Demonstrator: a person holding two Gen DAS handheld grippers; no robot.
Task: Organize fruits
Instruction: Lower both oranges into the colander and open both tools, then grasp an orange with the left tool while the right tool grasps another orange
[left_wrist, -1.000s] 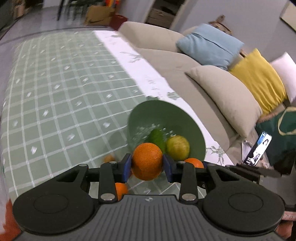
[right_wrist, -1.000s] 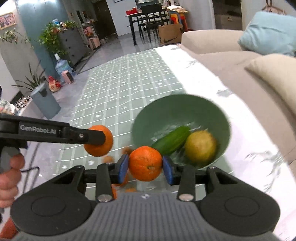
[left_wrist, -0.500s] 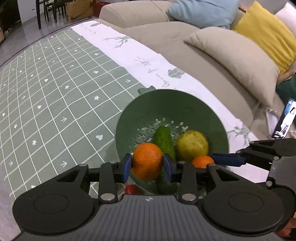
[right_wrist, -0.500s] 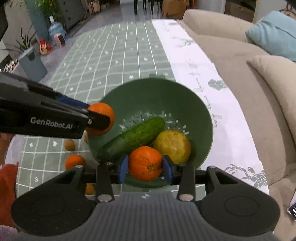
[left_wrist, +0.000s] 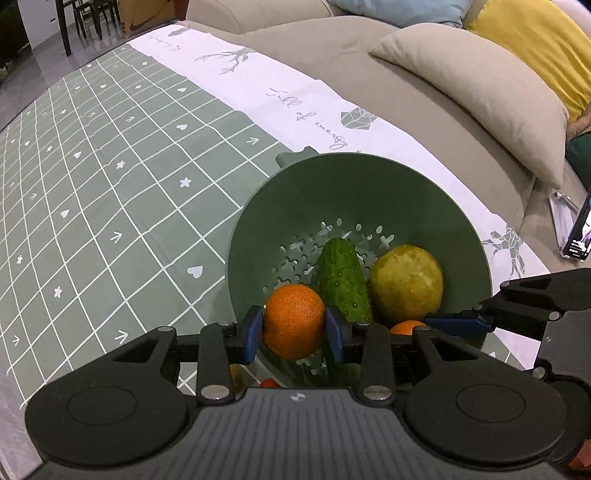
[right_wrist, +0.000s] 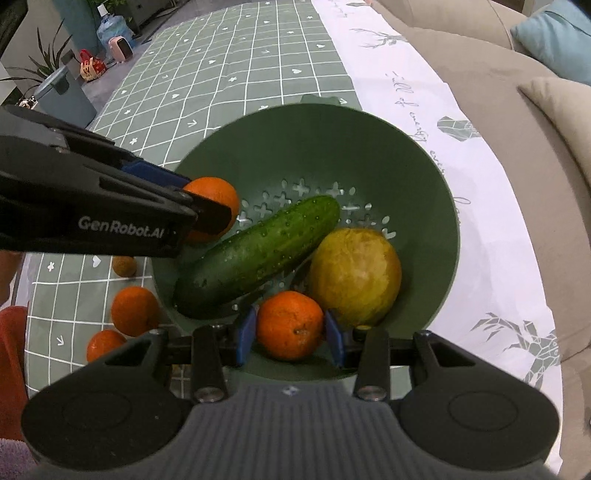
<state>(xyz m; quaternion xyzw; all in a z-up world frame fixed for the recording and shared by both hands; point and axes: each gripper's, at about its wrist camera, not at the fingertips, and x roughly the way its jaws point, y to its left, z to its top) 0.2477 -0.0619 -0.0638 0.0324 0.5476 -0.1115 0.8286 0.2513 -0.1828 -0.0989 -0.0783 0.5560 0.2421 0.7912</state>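
Observation:
A green colander bowl (left_wrist: 424, 192) (right_wrist: 317, 147) stands on the green checked tablecloth and holds a cucumber (left_wrist: 341, 280) (right_wrist: 258, 254) and a yellow-green round fruit (left_wrist: 406, 282) (right_wrist: 356, 275). My left gripper (left_wrist: 294, 328) is shut on an orange (left_wrist: 294, 321) over the bowl's near left rim; that orange also shows in the right wrist view (right_wrist: 218, 201). My right gripper (right_wrist: 290, 332) is shut on another orange (right_wrist: 290, 325) over the bowl's near rim; it peeks out in the left wrist view (left_wrist: 406, 326).
Two loose oranges (right_wrist: 135, 310) (right_wrist: 105, 345) and a small brown fruit (right_wrist: 123, 265) lie on the cloth left of the bowl. A beige sofa with cushions (left_wrist: 480, 96) runs along the table's right side. A phone (left_wrist: 578, 236) lies on the sofa.
Both grippers have moved forward and down over the bowl, each still holding its orange. The bowl looks larger and closer in both views.

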